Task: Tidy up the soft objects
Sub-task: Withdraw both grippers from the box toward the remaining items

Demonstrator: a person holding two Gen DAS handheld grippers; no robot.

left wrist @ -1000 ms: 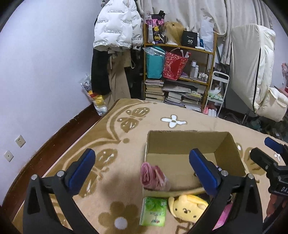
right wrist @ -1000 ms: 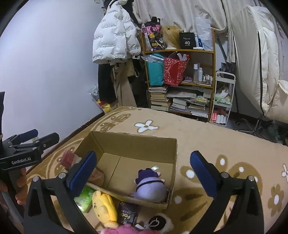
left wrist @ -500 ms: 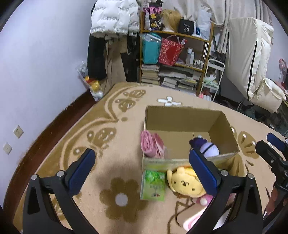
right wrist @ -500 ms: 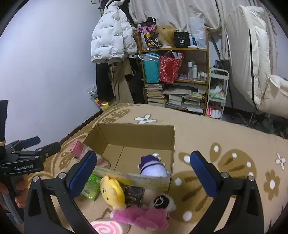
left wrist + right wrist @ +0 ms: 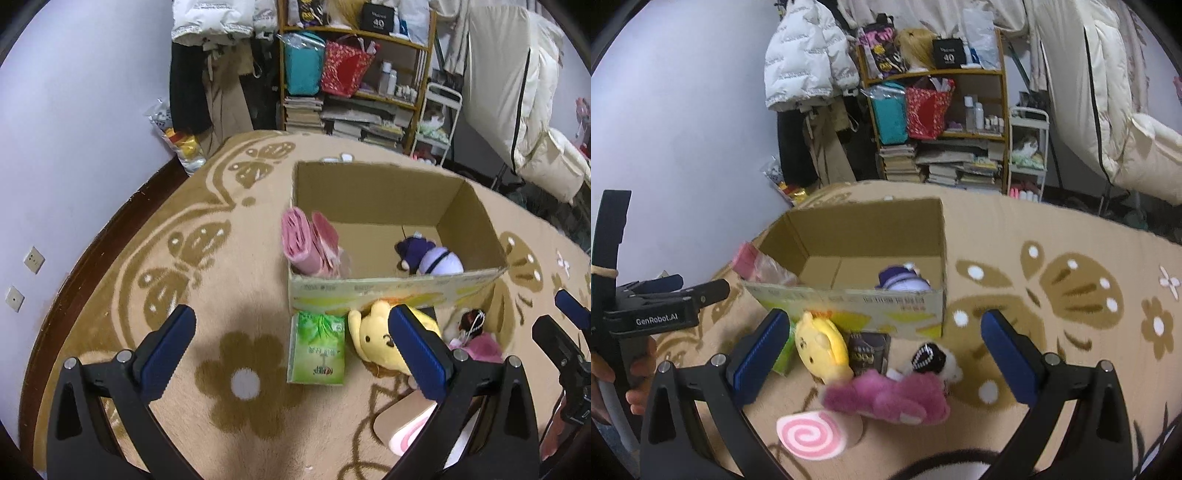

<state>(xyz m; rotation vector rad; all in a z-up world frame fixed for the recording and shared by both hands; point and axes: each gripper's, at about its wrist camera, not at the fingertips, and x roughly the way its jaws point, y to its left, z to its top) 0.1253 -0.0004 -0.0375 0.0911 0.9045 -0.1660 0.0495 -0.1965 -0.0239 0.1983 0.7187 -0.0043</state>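
Note:
An open cardboard box [image 5: 391, 291] [image 5: 849, 299] stands on the patterned rug and holds a purple plush [image 5: 430, 258] [image 5: 901, 280] and a pink roll [image 5: 308, 243]. In front of it lie a green tissue pack [image 5: 317, 349], a yellow plush [image 5: 380, 341] [image 5: 822, 345], a dark packet [image 5: 868, 350], a pink plush [image 5: 890, 398] with a black-and-white doll [image 5: 932, 360], and a pink swirl cushion [image 5: 810, 435]. My left gripper [image 5: 291, 350] is open above the green pack. My right gripper [image 5: 884, 354] is open above the pink plush. Both are empty.
A wooden shelf [image 5: 354, 74] with bags, books and bottles stands against the far wall, beside hanging coats [image 5: 809, 66]. A white cart [image 5: 1027, 147] and a covered rack [image 5: 509, 81] stand at the right. A wall runs along the left with a dark floor strip [image 5: 122, 221].
Both grippers have pulled back and tilted down, so the box sits farther off and more of the toys in front of it show. Both stay open.

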